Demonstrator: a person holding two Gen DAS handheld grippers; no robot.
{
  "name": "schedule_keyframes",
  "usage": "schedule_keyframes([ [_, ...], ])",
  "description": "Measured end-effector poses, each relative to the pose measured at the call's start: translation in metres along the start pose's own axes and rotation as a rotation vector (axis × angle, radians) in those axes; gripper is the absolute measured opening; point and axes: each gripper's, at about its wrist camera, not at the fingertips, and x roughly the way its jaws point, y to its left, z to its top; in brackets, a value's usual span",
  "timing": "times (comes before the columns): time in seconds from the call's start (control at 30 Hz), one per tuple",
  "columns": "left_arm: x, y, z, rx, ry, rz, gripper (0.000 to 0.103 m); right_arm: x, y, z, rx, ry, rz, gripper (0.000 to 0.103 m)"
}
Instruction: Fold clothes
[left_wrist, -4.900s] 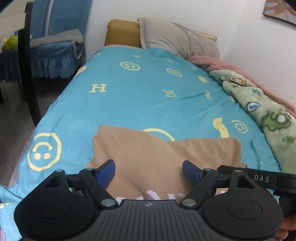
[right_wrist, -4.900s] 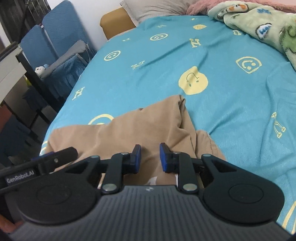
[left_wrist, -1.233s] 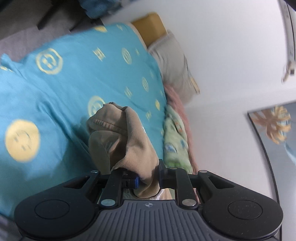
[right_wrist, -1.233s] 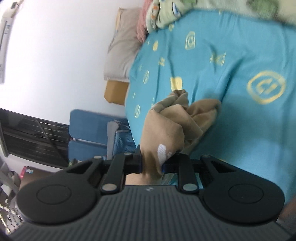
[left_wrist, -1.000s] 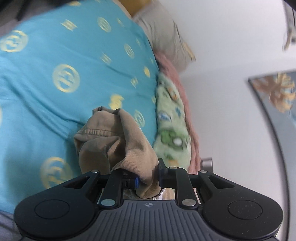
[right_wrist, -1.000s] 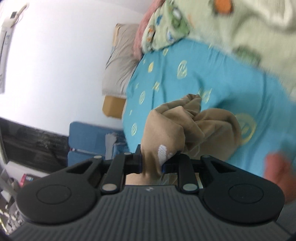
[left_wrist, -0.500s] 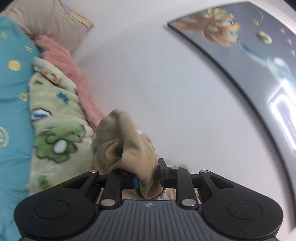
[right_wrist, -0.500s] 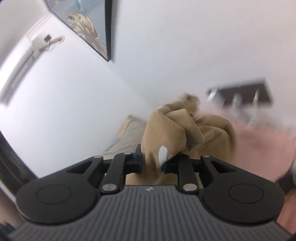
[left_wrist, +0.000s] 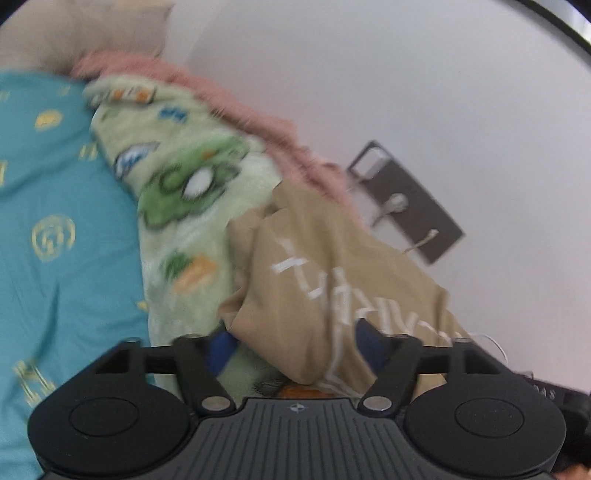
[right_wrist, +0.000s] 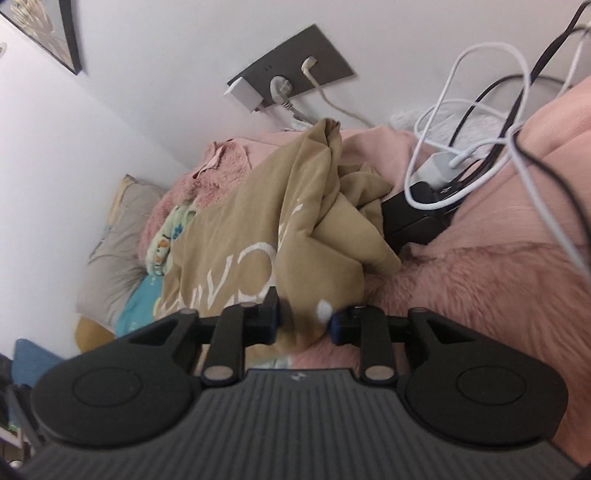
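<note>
The left gripper (left_wrist: 295, 341), jaws just spread, and the right gripper (right_wrist: 304, 319), also loosening, release the tan garment (right_wrist: 266, 236), which lies directly ahead.

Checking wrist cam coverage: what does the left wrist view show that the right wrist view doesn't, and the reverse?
Left wrist only: a broad stretch of the teal bedsheet with yellow prints, and the left gripper, jaws wide apart, having just opened, tan cloth hanging loose between them.

Right wrist only: tangled white and black cables, a black device beside the cloth, and the right gripper, jaws just opened, cloth between.

Both: the tan garment with white lettering, green cartoon blanket, pink fluffy blanket, wall socket panel.
</note>
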Motion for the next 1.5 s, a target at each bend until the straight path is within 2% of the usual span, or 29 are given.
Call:
schedule_keyframes([
  [0.07, -0.023, -0.015, 0.004, 0.066, -0.042, 0.033, 0.096, -0.015, 0.013, 0.0, -0.064, -0.017, -0.037, 0.048],
  [0.1, -0.035, -0.023, 0.005, 0.099, -0.064, 0.048, 0.103, -0.021, 0.018, 0.0, -0.099, -0.026, -0.04, 0.065],
  [0.13, -0.049, -0.032, 0.007, 0.132, -0.089, 0.06, 0.103, -0.03, 0.023, -0.002, -0.127, -0.041, -0.035, 0.083],
  [0.17, -0.062, -0.04, 0.008, 0.166, -0.111, 0.068, 0.103, -0.041, 0.028, -0.005, -0.152, -0.065, -0.029, 0.09],
  [0.2, -0.075, -0.048, 0.008, 0.194, -0.125, 0.067, 0.103, -0.052, 0.034, -0.008, -0.176, -0.091, -0.023, 0.093],
  [0.33, -0.132, -0.072, -0.005, 0.277, -0.191, 0.08, 0.103, -0.099, 0.055, -0.023, -0.278, -0.188, 0.005, 0.093],
  [0.53, -0.22, -0.097, -0.043, 0.378, -0.306, 0.106, 0.103, -0.167, 0.079, -0.058, -0.4, -0.31, 0.026, 0.093],
  [0.63, -0.261, -0.1, -0.064, 0.383, -0.373, 0.107, 0.103, -0.193, 0.083, -0.084, -0.447, -0.369, 0.041, 0.093],
  [0.87, -0.325, -0.095, -0.098, 0.357, -0.47, 0.076, 0.103, -0.223, 0.087, -0.145, -0.515, -0.417, 0.06, 0.093],
  [1.07, -0.337, -0.094, -0.13, 0.426, -0.438, 0.071, 0.103, -0.229, 0.094, -0.186, -0.599, -0.469, 0.01, 0.093],
  [1.17, -0.336, -0.088, -0.142, 0.442, -0.433, 0.111, 0.103, -0.23, 0.097, -0.197, -0.608, -0.48, -0.01, 0.093],
  [1.4, -0.333, -0.075, -0.143, 0.454, -0.428, 0.159, 0.103, -0.241, 0.105, -0.21, -0.623, -0.563, -0.031, 0.093],
  [1.5, -0.334, -0.07, -0.141, 0.436, -0.426, 0.148, 0.103, -0.243, 0.109, -0.21, -0.617, -0.576, -0.039, 0.093],
])
